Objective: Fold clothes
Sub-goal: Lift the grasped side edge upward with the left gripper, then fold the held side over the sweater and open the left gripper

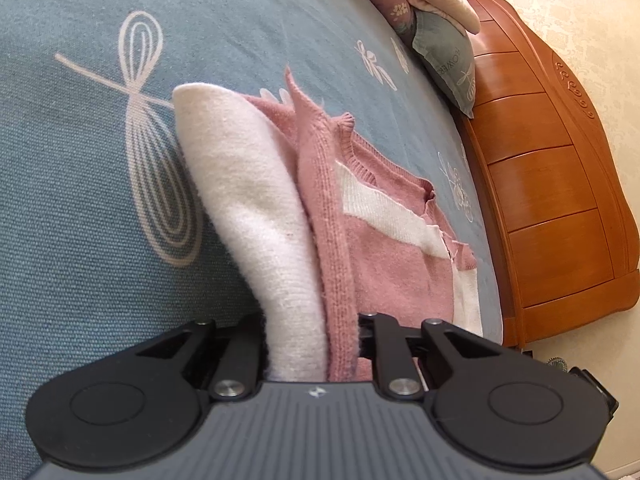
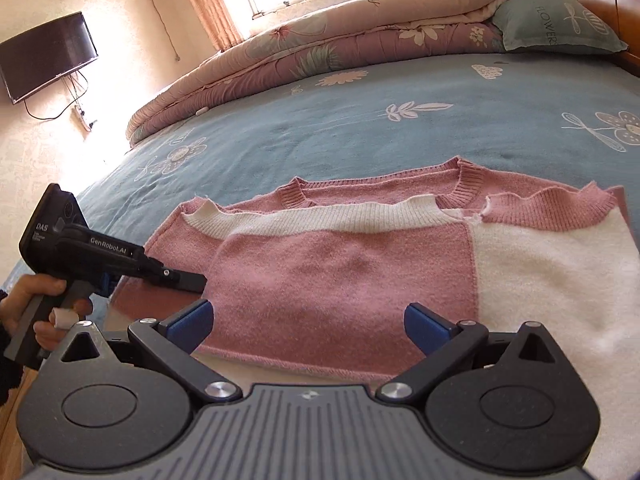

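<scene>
- Folding a pink-and-white sweater (image 2: 340,276) that lies on the blue bedspread (image 2: 360,128); one side looks already turned over the body, so I judge the fold partway done.
- Left gripper (image 1: 316,344) is clamped on a bunched edge of the sweater, white and pink layers pinched together between its jaws.
- Right gripper (image 2: 308,328) stands wide, nothing between its blue pads (image 2: 192,320), poised just over the sweater's near hem.
- Next move, as I judge it: right gripper takes the hem, then both carry cloth toward the collar (image 2: 440,188) (keep layers flat).
- Beyond the sweater: rolled quilt (image 2: 320,44), pillow (image 2: 560,24), wooden headboard (image 1: 540,184). Nothing blocks the fold.
</scene>
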Demonstrator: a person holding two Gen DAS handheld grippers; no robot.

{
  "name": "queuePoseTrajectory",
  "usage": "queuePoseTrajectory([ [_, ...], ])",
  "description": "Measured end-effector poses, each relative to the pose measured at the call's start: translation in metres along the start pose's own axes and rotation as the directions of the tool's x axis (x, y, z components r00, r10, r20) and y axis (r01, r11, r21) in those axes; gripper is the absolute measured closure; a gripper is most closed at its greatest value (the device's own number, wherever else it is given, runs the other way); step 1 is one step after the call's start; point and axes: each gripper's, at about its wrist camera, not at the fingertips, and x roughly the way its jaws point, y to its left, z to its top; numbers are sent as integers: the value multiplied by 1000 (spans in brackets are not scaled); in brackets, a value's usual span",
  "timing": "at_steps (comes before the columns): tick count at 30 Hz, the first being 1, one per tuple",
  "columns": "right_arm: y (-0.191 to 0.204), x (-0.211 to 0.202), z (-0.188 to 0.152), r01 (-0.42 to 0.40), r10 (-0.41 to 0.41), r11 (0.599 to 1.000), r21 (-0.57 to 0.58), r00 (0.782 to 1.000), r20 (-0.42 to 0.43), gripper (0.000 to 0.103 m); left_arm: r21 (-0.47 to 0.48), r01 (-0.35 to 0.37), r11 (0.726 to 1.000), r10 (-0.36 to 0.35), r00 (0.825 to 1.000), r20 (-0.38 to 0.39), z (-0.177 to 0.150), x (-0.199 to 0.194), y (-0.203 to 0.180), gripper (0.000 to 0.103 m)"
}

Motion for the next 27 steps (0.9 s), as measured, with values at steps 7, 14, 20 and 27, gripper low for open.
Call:
queuePoseTrajectory([
  [7, -12, -28, -29, -7, 7, 1000, 20, 1000, -22, 0, 23, -72, 997, 72, 997, 16, 1, -10, -40, 89],
  [14, -18, -58, -14, -50, 47, 998, 31, 996, 79, 0, 61, -91, 994, 89, 995, 36, 1, -24, -96, 89],
  [20, -30, -74, -11, -72, 64, 996, 55, 989, 130, 0, 91, -110, 990, 108, 994, 29, 5, -22, -146, 89],
  [27, -51, -104, -12, -72, 50, 992, 103, 978, 202, 0, 131, -139, 982, 140, 990, -2, 2, 0, -197, 89],
])
